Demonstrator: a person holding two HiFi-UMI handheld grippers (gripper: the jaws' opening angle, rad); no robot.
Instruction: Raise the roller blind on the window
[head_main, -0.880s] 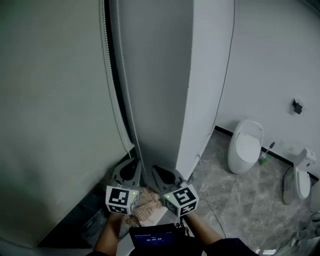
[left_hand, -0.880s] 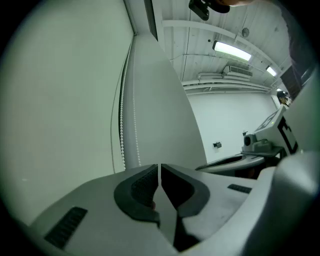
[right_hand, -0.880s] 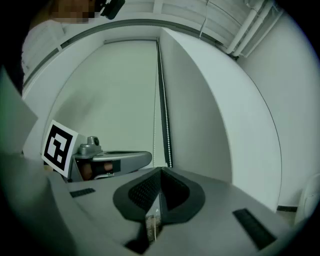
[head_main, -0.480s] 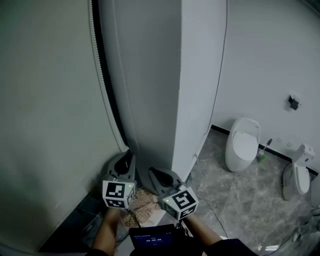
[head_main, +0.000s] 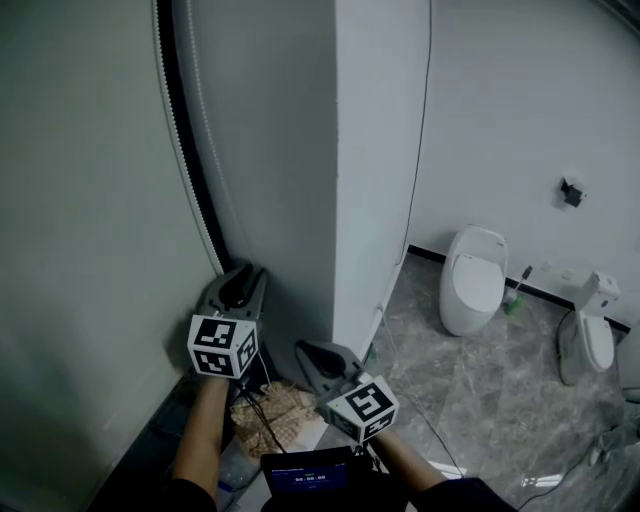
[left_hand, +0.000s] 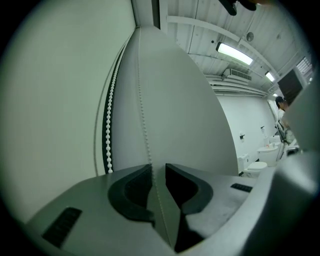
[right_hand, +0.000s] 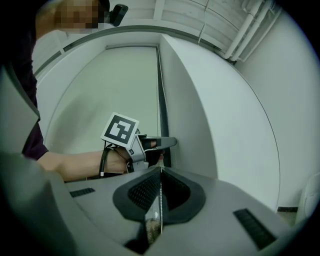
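Observation:
The pale roller blind hangs down over the window at the left, with its white bead chain along the dark frame edge. My left gripper is raised against the chain. In the left gripper view the jaws stand a narrow gap apart, one thin strand running between them and the second strand further left. My right gripper sits lower, shut on the chain, which passes straight through its closed jaws. The left gripper shows beyond it.
A white wall pillar juts out right of the blind, with a thin cable down the wall beside it. Two white toilets stand on the marble floor. Crumpled cloth lies below my hands. A small screen sits at my chest.
My left gripper has risen along the chain by the blind's edge. The right gripper has stayed low. The head view has swung to the right.

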